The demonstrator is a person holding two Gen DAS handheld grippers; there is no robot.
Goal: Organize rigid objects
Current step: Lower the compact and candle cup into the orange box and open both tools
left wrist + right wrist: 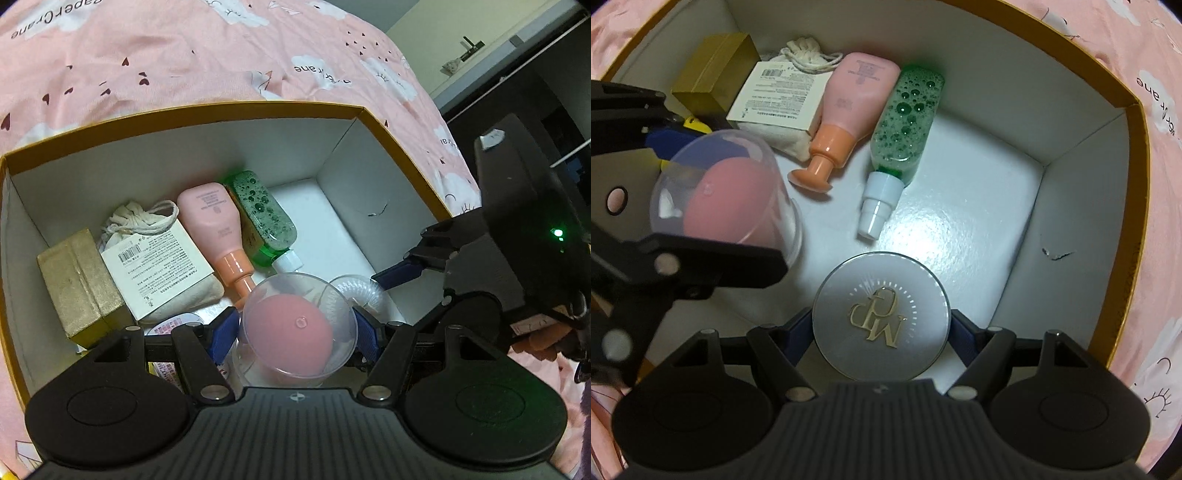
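The left gripper [297, 332] is reaching down at a slant into the white-lined cardboard box with a mustard-yellow rim [236, 114], its blue fingers [223, 334] clenching a clear plastic egg-shaped case with a pink sponge inside [295, 332]; that case is hiding whatever is lying beneath it, and only slivers of a round labelled item are peeking out by the left finger, too cut off to name. The right gripper [882, 328] is pointing straight down into the same box, its fingers pressing both sides of a round silver compact with gold lettering [882, 321], whose near edge is disappearing behind the gripper body. Along the far wall of the box are lying a gold rectangular box [714, 72], a cream drawstring cloth pouch carrying a white printed card [155, 254], a pink bottle with an orange cap [849, 110] and a green bubbly bottle with a white nozzle [905, 125]. The box is sitting on a pink patterned bedspread [147, 55].
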